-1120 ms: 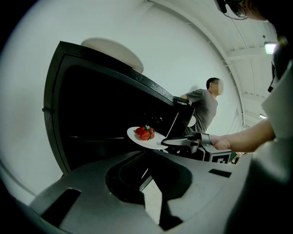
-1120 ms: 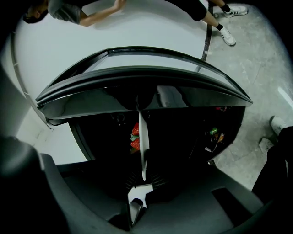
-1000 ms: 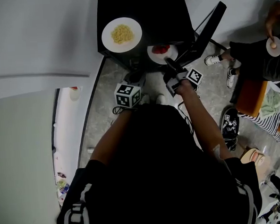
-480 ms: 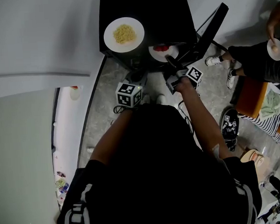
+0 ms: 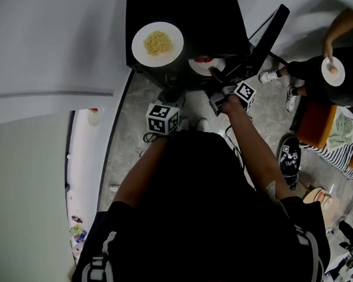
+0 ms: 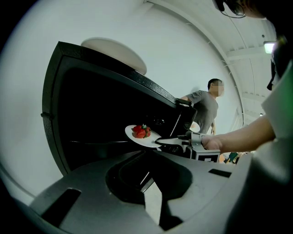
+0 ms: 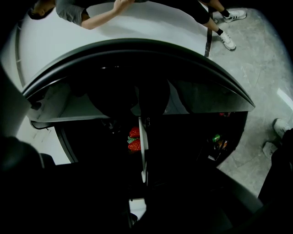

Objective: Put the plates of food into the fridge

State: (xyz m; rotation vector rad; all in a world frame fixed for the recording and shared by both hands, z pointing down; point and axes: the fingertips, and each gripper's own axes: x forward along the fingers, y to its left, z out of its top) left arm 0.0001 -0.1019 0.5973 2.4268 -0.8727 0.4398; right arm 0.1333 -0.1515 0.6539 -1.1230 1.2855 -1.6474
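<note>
From my head, the plate of noodles (image 5: 157,43) sits on top of the black fridge (image 5: 211,22), not yet inside, while my right gripper (image 5: 216,76) holds the plate of strawberries (image 5: 206,65) at its open front. My left gripper (image 6: 149,183) view: own jaws closed together, empty, the strawberries (image 6: 141,131) level at the fridge mouth. Right gripper view: fingers pinched narrow on that plate's near rim, so I'd say neither plate is shelved yet.

I count three plates: the noodle plate (image 5: 159,60); the strawberry plate (image 5: 211,68); the bystander's plate (image 5: 333,74). I see one fridge (image 5: 204,16); two strawberries (image 7: 134,145).
</note>
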